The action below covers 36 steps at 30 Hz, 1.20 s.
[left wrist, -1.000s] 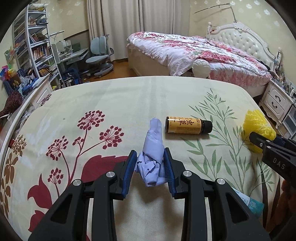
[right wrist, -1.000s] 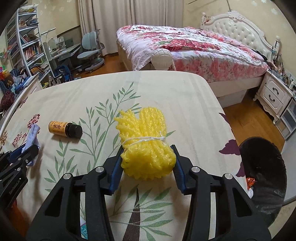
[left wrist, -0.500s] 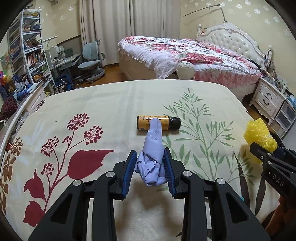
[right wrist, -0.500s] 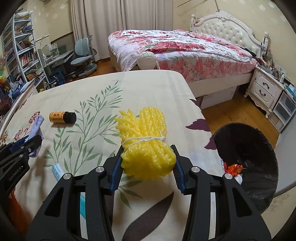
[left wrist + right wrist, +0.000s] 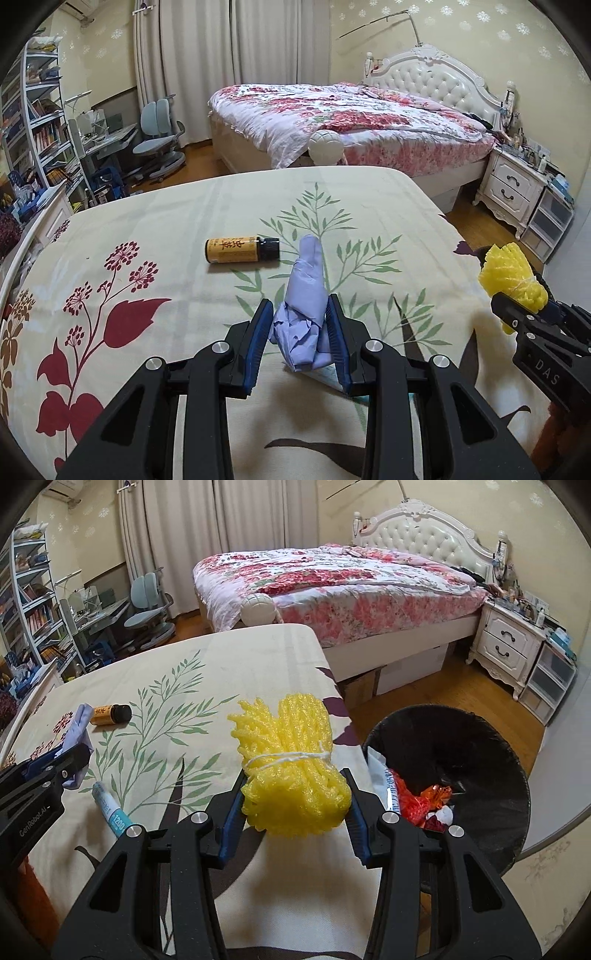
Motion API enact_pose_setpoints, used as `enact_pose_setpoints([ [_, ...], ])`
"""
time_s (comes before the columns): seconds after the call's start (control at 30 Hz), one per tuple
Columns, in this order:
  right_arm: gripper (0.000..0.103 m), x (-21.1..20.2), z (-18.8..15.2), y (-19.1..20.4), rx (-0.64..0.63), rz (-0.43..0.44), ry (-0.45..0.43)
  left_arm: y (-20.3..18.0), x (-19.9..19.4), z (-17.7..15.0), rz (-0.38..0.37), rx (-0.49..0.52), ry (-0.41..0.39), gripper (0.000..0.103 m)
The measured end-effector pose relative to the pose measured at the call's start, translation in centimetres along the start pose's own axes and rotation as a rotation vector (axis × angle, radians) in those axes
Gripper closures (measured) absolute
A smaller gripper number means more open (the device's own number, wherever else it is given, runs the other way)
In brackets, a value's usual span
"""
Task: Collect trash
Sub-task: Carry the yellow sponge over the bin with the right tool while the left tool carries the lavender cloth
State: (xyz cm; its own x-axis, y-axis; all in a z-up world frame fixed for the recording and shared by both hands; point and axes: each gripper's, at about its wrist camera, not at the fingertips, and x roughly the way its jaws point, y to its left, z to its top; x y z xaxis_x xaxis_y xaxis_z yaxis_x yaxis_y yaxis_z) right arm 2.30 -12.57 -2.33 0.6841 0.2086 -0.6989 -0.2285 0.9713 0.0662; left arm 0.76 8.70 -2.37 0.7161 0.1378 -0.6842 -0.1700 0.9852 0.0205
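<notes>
Both wrist views low over the floral cloth (image 5: 147,229), facing the bed (image 5: 332,587), sharing the bottle (image 5: 240,250).

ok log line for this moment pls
left gripper: shut on blue glove | right gripper: shut on yellow foam net | bin: beside table | bottle: on table

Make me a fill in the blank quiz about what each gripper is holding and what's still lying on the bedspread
1. The left gripper is shut on a crumpled ____ glove.
2. The right gripper holds a yellow foam net tied with white ____.
3. The amber bottle lies on its ____ on the bedspread.
4. The black trash bin stands on the ____.

Missing words: blue; string; side; floor
</notes>
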Motion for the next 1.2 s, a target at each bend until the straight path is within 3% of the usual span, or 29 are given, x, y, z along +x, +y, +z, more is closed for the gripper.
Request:
enact_pose_setpoints([
  [0.37,0.057,-1.2,-0.5,-5.7,0.088,-0.090,-0.026,-5.7,-0.4,0.4,-0.084,0.077,-0.023,0.070],
  [0.73,0.057,-1.6,-0.3,-11.4,0.168,-0.186,-0.046,-13.8,0.6,1.4,-0.185,0.163,-0.037,0.070],
  [1.2,0.057,-0.6,0.2,-16.3,0.248,-0.255,-0.054,-20.7,3.2,2.6,-0.225,0.223,-0.042,0.070],
])
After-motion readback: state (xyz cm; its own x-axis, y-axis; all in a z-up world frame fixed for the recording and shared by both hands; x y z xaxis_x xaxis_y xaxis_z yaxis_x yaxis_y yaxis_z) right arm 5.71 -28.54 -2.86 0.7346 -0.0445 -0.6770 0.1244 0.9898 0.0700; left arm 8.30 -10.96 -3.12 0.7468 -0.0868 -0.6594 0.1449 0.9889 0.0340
